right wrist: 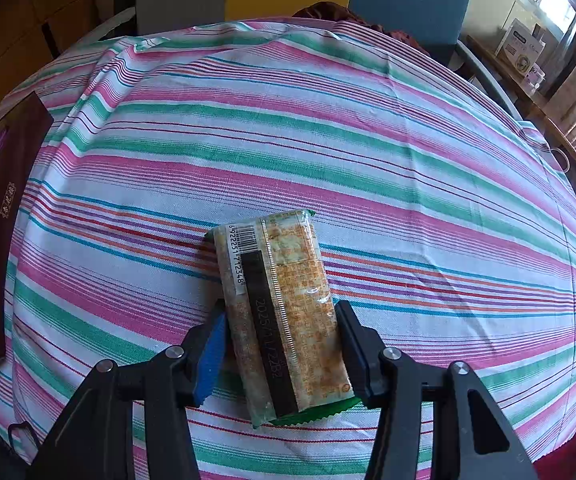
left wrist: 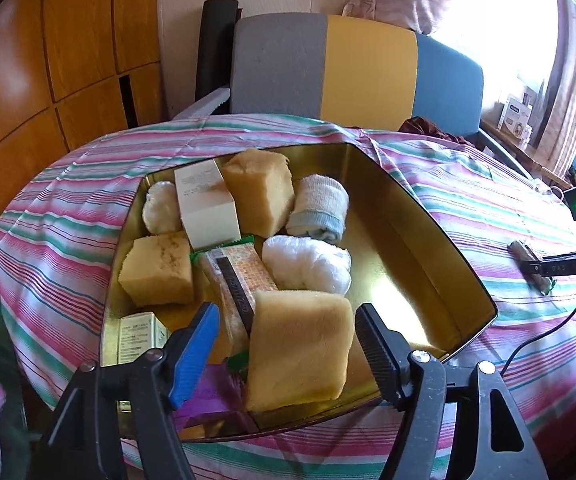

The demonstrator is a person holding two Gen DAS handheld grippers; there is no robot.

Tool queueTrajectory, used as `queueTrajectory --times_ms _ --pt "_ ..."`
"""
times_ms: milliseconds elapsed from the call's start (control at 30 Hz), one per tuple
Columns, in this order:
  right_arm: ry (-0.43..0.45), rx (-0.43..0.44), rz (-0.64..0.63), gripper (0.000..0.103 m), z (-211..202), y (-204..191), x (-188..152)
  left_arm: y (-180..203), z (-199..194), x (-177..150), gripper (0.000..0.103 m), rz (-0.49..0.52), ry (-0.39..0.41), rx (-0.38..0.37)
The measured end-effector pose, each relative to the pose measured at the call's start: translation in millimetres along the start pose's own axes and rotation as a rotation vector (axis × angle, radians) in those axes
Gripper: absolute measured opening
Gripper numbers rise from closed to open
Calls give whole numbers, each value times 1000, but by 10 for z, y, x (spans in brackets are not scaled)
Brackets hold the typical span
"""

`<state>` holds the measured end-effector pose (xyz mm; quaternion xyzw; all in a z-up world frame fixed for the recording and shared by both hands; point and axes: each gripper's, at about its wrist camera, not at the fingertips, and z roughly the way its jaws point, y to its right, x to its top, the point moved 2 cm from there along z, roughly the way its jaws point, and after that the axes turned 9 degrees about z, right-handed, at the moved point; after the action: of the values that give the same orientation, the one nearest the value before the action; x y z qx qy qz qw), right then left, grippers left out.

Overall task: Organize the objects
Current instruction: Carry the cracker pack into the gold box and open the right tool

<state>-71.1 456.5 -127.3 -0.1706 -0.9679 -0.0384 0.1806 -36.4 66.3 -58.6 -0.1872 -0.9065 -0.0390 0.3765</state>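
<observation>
In the left wrist view a gold tin (left wrist: 440,248) on the striped cloth holds a white box (left wrist: 208,208), a cracker packet (left wrist: 236,280), a rolled towel (left wrist: 320,208), white puffs (left wrist: 308,264) and three yellow sponges. My left gripper (left wrist: 284,312) is open, its fingers standing either side of the nearest sponge (left wrist: 300,344), which rests at the tin's near end. In the right wrist view my right gripper (right wrist: 281,308) is shut on a second cracker packet (right wrist: 284,312) just over the cloth; whether the packet is lifted I cannot tell. That packet (left wrist: 528,264) also shows at the far right.
A dark maroon flat box (right wrist: 0,220) lies at the cloth's left edge. A grey, yellow and blue chair (left wrist: 368,64) stands behind the table. A small printed box (left wrist: 140,336) and a purple wrapper (left wrist: 208,396) sit at the tin's near corner. A cable (left wrist: 540,340) trails at right.
</observation>
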Motion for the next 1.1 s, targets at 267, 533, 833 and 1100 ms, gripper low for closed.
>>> queueTrajectory --times_ms 267,533,833,1100 --pt "-8 -14 30 52 -9 14 24 -54 -110 42 71 -5 32 20" --pt "-7 71 41 51 -134 -161 -19 -133 -166 45 72 -27 44 29" --pt "86 265 -57 51 -826 -1095 -106 -275 -242 62 73 -63 58 53" --pt "114 376 -251 51 -1314 -2326 -401 -701 -462 142 84 -155 110 153"
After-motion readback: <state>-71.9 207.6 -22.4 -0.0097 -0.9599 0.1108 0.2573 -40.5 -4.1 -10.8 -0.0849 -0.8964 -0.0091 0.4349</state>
